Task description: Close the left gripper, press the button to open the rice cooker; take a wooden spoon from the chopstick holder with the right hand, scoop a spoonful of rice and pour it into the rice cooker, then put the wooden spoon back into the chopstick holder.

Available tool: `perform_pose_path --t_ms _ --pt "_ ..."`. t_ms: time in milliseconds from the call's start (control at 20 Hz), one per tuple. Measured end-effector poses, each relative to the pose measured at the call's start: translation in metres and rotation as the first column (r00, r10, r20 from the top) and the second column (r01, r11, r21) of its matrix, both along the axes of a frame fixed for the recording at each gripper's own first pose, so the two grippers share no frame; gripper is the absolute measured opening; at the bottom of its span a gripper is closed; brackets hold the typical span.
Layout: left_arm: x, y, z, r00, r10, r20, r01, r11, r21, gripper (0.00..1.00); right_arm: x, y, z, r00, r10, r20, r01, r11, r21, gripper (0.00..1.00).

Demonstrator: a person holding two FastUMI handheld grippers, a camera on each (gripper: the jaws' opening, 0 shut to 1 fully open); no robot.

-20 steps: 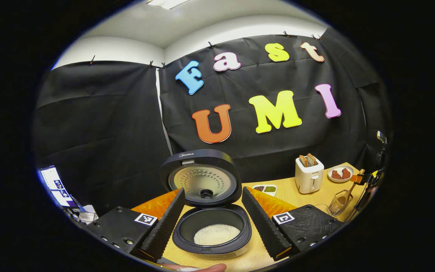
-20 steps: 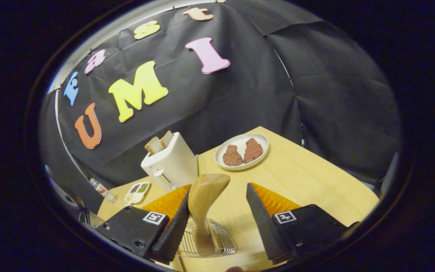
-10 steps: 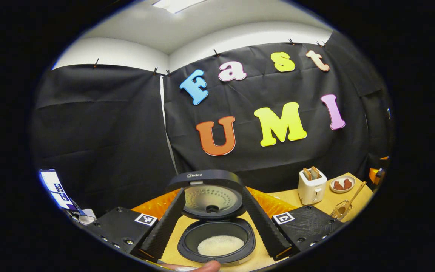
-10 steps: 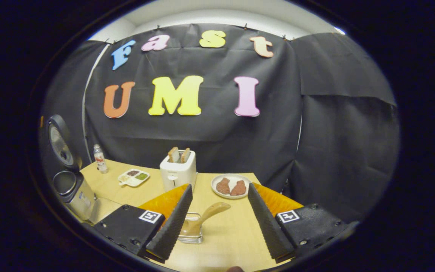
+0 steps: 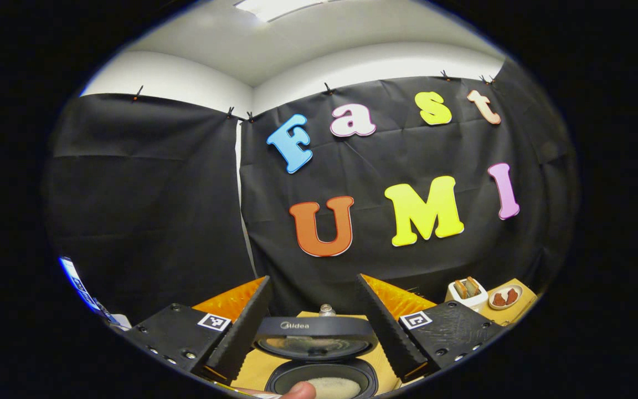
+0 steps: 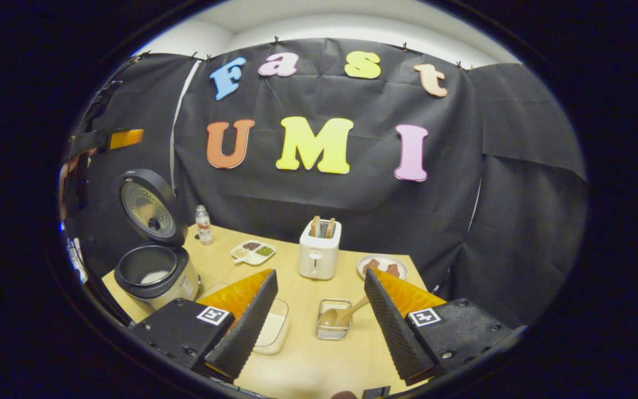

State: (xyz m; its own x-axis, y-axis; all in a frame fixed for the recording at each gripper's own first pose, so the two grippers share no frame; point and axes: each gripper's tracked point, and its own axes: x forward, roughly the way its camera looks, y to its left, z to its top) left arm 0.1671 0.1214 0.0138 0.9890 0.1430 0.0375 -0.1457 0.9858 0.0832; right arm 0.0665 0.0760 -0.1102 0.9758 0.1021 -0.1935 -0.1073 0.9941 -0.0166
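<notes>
The rice cooker (image 6: 155, 274) stands at the table's left with its lid (image 6: 146, 206) up and white rice in the pot. In the left gripper view the same rice cooker (image 5: 322, 379) lies low between my fingers, lid (image 5: 315, 336) raised. The wooden spoon (image 6: 346, 314) leans in the wire chopstick holder (image 6: 333, 327), bowl down, handle pointing right. A shallow container of rice (image 6: 272, 331) lies left of the holder. My right gripper (image 6: 319, 313) is open, held back above the table's near edge. My left gripper (image 5: 314, 316) is open, above and behind the cooker.
A white toaster (image 6: 319, 255) with bread stands mid-table, a plate of meat (image 6: 382, 266) to its right, a divided dish (image 6: 252, 252) and a small bottle (image 6: 203, 224) to its left. The other hand-held gripper (image 6: 100, 141) hangs at upper left. A fingertip (image 5: 297, 390) shows at the bottom edge.
The right gripper let go of the spoon in the holder and drew back and up. The left gripper pulled back and tilted upward, so the cooker sank low in its view.
</notes>
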Motion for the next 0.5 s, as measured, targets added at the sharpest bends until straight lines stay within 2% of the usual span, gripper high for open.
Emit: perform_pose_path --t_ms 200,350,400,500 --pt "0.039 0.002 -0.012 0.995 -0.023 -0.101 0.015 0.997 -0.080 0.96 -0.007 0.012 0.003 1.000 0.026 -0.016 -0.026 1.000 -0.012 1.00" --pt "0.058 0.002 -0.031 0.986 -0.031 -0.165 0.020 0.997 -0.072 0.96 -0.011 0.017 -0.003 0.998 0.042 -0.045 -0.042 0.999 -0.003 1.00" --pt "0.065 0.001 -0.043 0.975 -0.039 -0.217 0.024 0.997 -0.071 0.95 -0.012 0.019 -0.005 0.997 0.045 -0.055 -0.045 0.999 -0.003 1.00" --pt "0.071 -0.002 -0.079 0.930 -0.051 -0.363 0.021 0.996 -0.087 0.96 -0.013 0.021 -0.005 0.996 0.053 -0.069 -0.053 0.999 -0.005 1.00"
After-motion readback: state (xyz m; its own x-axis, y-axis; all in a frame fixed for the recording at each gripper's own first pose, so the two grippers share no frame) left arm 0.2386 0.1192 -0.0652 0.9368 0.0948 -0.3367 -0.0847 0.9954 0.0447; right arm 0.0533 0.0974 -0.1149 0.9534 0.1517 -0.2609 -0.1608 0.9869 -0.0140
